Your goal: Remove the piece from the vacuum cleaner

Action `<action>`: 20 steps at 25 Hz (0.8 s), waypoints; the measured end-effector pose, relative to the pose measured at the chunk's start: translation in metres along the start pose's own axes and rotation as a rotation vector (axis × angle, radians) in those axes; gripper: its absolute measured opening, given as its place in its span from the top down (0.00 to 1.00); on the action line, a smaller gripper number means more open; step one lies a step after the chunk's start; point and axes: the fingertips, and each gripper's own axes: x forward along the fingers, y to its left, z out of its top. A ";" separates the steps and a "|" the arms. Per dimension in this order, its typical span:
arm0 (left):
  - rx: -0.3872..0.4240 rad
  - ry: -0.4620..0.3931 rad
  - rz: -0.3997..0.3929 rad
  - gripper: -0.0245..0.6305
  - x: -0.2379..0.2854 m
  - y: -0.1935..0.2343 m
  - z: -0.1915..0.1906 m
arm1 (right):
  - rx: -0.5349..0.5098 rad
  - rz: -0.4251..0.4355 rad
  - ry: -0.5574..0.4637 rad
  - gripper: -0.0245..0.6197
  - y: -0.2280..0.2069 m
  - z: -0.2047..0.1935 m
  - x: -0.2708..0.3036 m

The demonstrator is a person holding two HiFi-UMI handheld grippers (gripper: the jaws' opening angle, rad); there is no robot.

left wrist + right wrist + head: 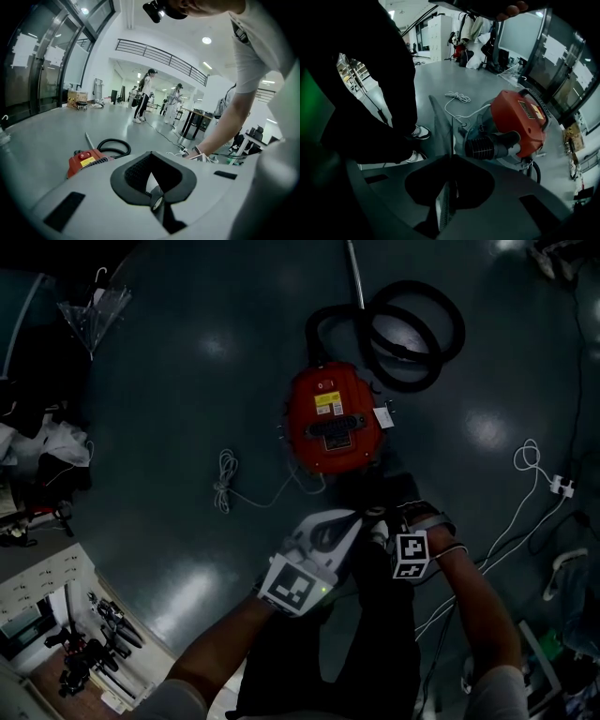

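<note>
The red vacuum cleaner (333,418) lies on the dark floor with its black hose (412,329) coiled behind it. Both grippers hang just in front of it. My left gripper (352,521) is open, and its own view shows nothing between the jaws (151,180), with the vacuum (86,159) further off. My right gripper (386,521) is shut, its fingers pressed together (451,123) with nothing visible between them. A ribbed black hose stub (487,146) on the vacuum (520,115) lies just right of those fingertips.
A white cord (225,484) runs from the vacuum along the floor. White cables (530,460) and a plug strip (561,486) lie at the right. A clear umbrella (94,310) lies far left. The person's shoe (417,132) is close. People stand far back (145,96).
</note>
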 end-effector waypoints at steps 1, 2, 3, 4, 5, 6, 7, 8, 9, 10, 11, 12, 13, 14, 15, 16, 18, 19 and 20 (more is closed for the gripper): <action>0.003 0.002 -0.001 0.96 -0.003 -0.002 0.005 | 0.028 -0.008 -0.007 0.90 -0.001 0.003 -0.009; 0.005 0.000 -0.002 0.96 -0.007 -0.005 0.011 | 0.061 -0.019 -0.017 0.90 -0.002 0.006 -0.020; 0.007 -0.004 -0.003 0.96 -0.011 -0.009 0.019 | 0.094 -0.030 -0.028 0.90 -0.004 0.011 -0.034; 0.010 -0.008 -0.005 0.96 -0.017 -0.013 0.027 | 0.127 -0.041 -0.041 0.90 -0.005 0.017 -0.049; 0.013 -0.010 -0.009 0.96 -0.024 -0.017 0.036 | 0.158 -0.049 -0.054 0.90 -0.005 0.023 -0.066; 0.015 -0.010 -0.013 0.96 -0.031 -0.023 0.046 | 0.186 -0.056 -0.069 0.90 -0.004 0.030 -0.084; 0.017 -0.009 -0.018 0.96 -0.039 -0.028 0.056 | 0.212 -0.062 -0.084 0.90 -0.004 0.037 -0.103; 0.020 -0.009 -0.024 0.96 -0.047 -0.034 0.067 | 0.237 -0.069 -0.101 0.90 -0.003 0.045 -0.123; 0.022 -0.010 -0.030 0.96 -0.055 -0.041 0.078 | 0.260 -0.077 -0.118 0.90 -0.003 0.053 -0.144; 0.024 -0.012 -0.035 0.96 -0.065 -0.049 0.091 | 0.282 -0.084 -0.134 0.90 -0.002 0.062 -0.166; 0.026 -0.016 -0.040 0.96 -0.074 -0.056 0.104 | 0.304 -0.091 -0.152 0.90 0.000 0.071 -0.188; 0.027 -0.023 -0.045 0.96 -0.085 -0.064 0.117 | 0.327 -0.097 -0.169 0.90 0.001 0.079 -0.210; 0.029 -0.031 -0.050 0.96 -0.095 -0.072 0.130 | 0.351 -0.104 -0.187 0.90 0.001 0.088 -0.232; 0.032 -0.038 -0.054 0.96 -0.105 -0.080 0.142 | 0.376 -0.113 -0.206 0.90 0.001 0.096 -0.254; 0.034 -0.044 -0.057 0.96 -0.115 -0.088 0.155 | 0.401 -0.123 -0.225 0.90 0.000 0.104 -0.277; 0.035 -0.048 -0.060 0.96 -0.125 -0.096 0.167 | 0.428 -0.134 -0.243 0.90 0.000 0.112 -0.299; 0.028 -0.055 -0.070 0.96 -0.146 -0.114 0.193 | 0.481 -0.159 -0.274 0.90 -0.001 0.128 -0.344; 0.026 -0.064 -0.073 0.96 -0.156 -0.123 0.208 | 0.504 -0.174 -0.287 0.90 -0.002 0.136 -0.366; 0.024 -0.075 -0.075 0.96 -0.165 -0.132 0.222 | 0.524 -0.192 -0.299 0.90 -0.004 0.143 -0.388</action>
